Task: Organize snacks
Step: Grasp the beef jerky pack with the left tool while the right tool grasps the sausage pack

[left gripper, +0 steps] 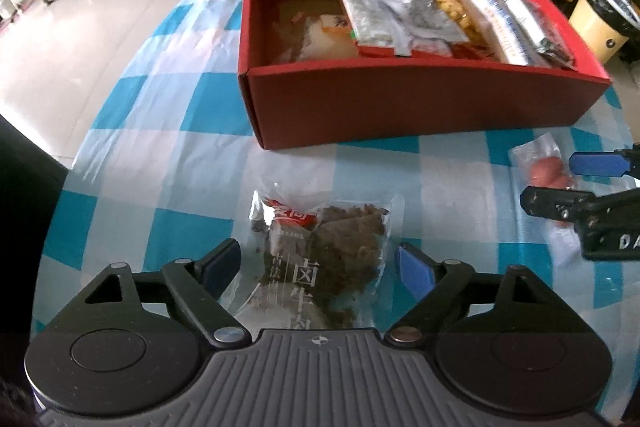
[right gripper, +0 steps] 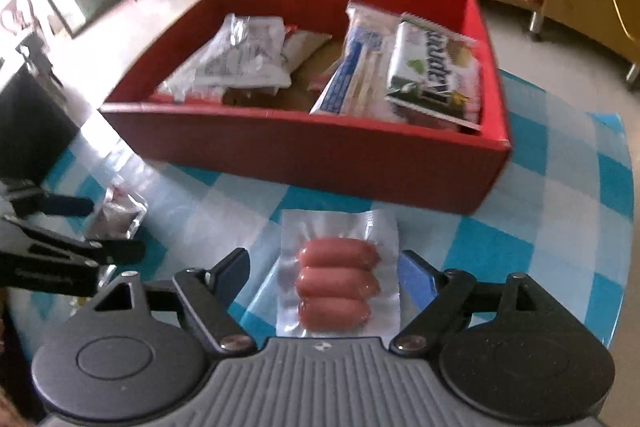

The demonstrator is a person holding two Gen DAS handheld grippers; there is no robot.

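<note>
Snacks are mostly packed already: the red box (left gripper: 420, 107) sits toward the far edge of the checkered tablecloth (left gripper: 168, 155), open top, with packets leaning against each other inside, a silver foil pack (left gripper: 396, 7) around the middle and a white-and-blue one (left gripper: 488, 15) toward its right end. Makes sense as the drop spot since both grippers face it from the near side.

Two packs are not in yet, both lying flat on the cloth in front of the box. The braised beef packet (left gripper: 320, 251) is near the near edge, left of centre, and the left gripper (left gripper: 318, 267) is straddling it, jaws apart with a pad on either side, not squeezing as far as I can see. Looks lined up for a pinch across the narrow width.

Same deal on the right: the vacuum-sealed sausage pack (right gripper: 338, 283), three little sausages side by side, lies between the spread fingers of the right gripper (right gripper: 326, 277). Nothing clamped there either.

My guess is both close next, then lift over the front wall of the box.
</note>
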